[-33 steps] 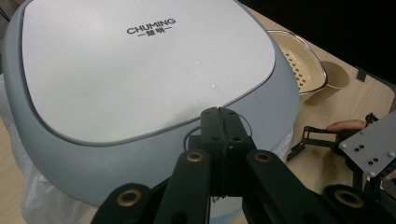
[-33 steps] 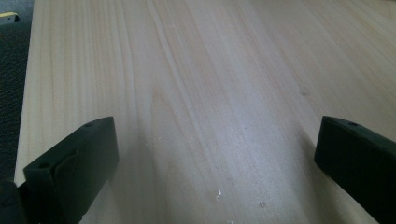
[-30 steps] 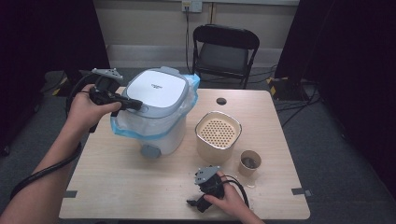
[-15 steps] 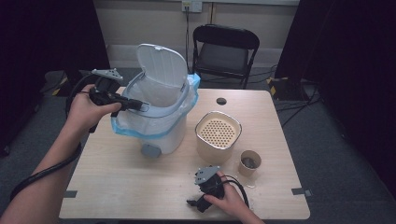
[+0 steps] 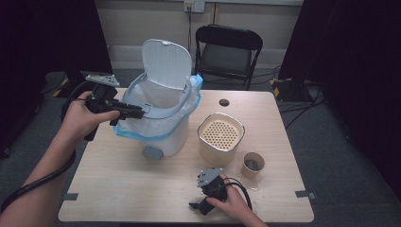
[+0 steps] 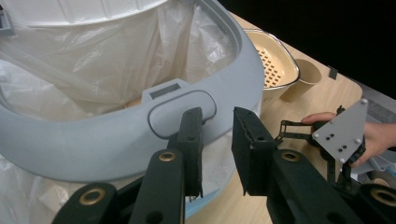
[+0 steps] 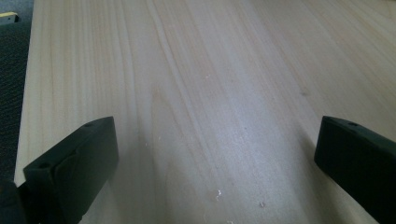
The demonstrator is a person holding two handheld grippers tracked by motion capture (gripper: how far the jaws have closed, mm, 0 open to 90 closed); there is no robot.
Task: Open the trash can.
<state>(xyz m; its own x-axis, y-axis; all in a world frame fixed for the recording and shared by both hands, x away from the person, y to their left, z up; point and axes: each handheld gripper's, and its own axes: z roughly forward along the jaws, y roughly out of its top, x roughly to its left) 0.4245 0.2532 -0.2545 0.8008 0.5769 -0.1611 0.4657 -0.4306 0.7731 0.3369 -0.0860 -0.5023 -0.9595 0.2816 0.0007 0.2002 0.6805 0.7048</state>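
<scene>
Black folding chair behind wooden table; beige wall with socket, grey carpet floor.

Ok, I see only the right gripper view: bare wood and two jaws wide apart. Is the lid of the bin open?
Observer: Yes, the lid stands upright above the bin.
Operator: Where is the left gripper?
Observer: The left gripper is at the bin's front rim, by the oval button, jaws slightly apart.
Operator: What stands near my gripper?
Observer: The right gripper lies near the table's front edge; a paper cup stands beyond it, to the right.
</scene>
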